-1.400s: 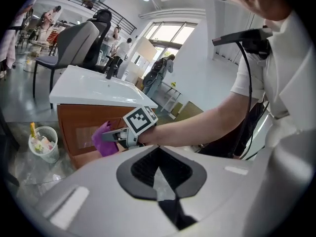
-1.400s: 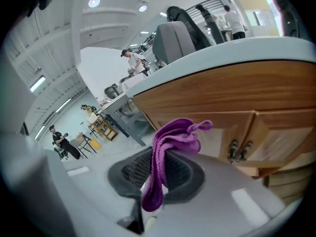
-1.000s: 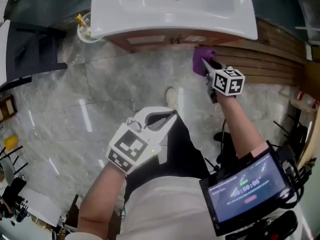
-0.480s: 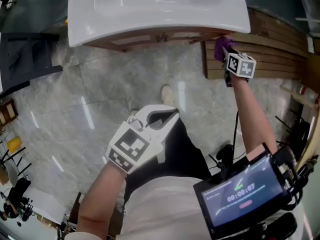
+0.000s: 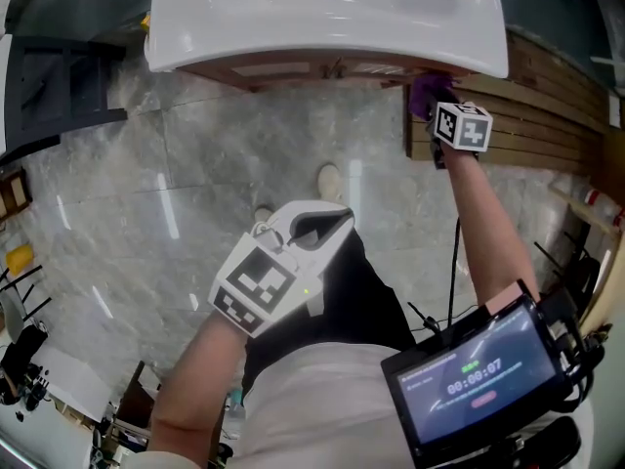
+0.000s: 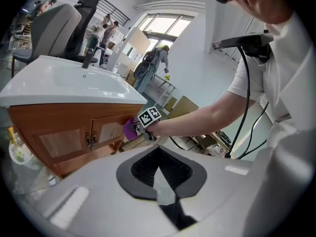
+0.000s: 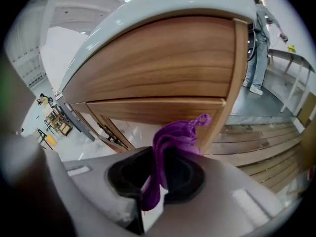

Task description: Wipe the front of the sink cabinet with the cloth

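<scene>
— Where does the cabinet stand from the hands?

— The sink cabinet (image 7: 158, 63) is straight ahead of the person, its wooden front tucked under the white basin (image 5: 293, 27). The front runs level from side to side. Nearly all of it stretches off to the left of where the work is set.

— Which hand is nearer?

— The right gripper (image 7: 155, 179), by a long way. It is reached out to the cabinet's right-hand corner, just below the basin's rim. The left gripper (image 6: 163, 191) hangs by the person's waist over the stone floor (image 5: 146, 193), well apart from the wood.

— And what do they hold?

— The right one's jaws are clamped on the purple cloth (image 7: 177, 137). A fold bunches up past the fingers and a tail hangs below them. The left one's jaws are drawn together with nothing between them.

— So where is the cloth against the wood?

— It pokes out ahead of the fingers at the corner post, just below the top panel. It looks to be touching the post, though I cannot say so for sure. I judge the coming stroke must go leftwards along the front, with the bunched fold leading and pressed to the wood.
</scene>
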